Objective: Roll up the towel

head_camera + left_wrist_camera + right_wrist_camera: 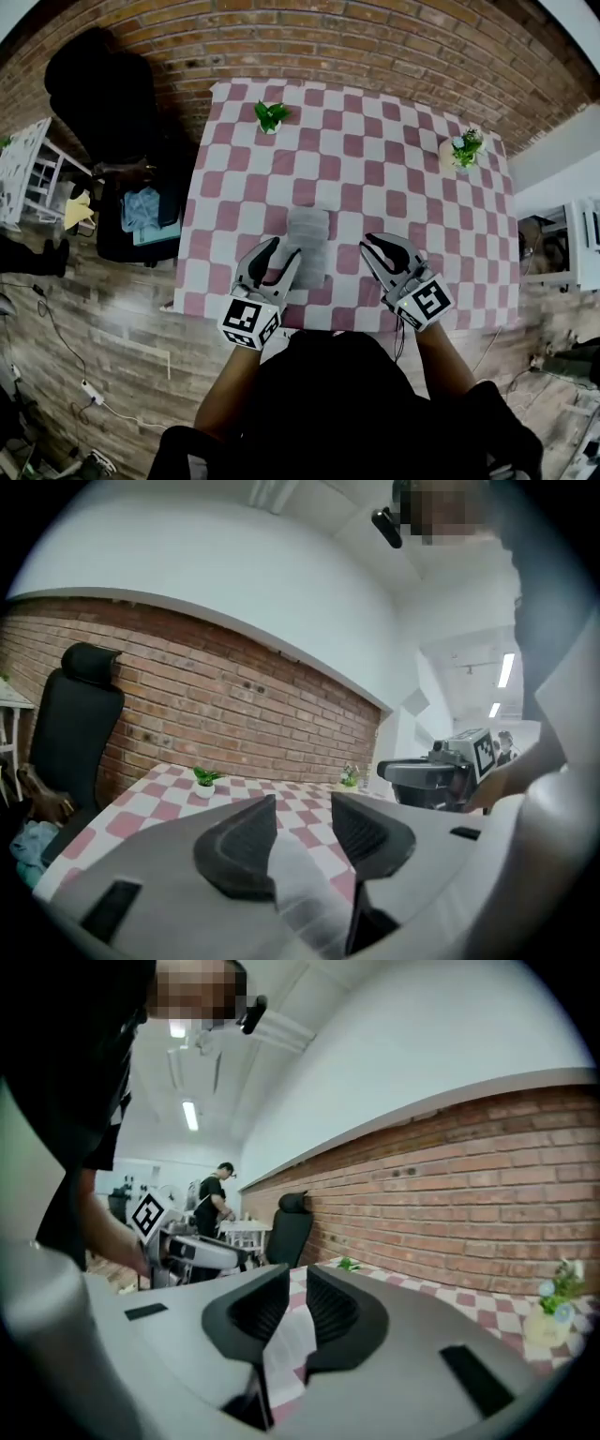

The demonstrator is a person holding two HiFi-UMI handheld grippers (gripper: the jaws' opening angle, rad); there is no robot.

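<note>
A grey towel lies flat as a narrow rectangle on the red-and-white checked table, near its front edge. My left gripper hangs above the towel's left front corner, held about level and clear of the cloth. Its jaws stand open, and only the towel below shows through the gap in the left gripper view. My right gripper hovers to the right of the towel, also off the table. Its jaws are open by a narrow slit with nothing between them.
Two small potted plants stand at the far side, one at the left and one at the right. A black office chair and a dark bag with blue cloth sit left of the table. A brick wall runs behind.
</note>
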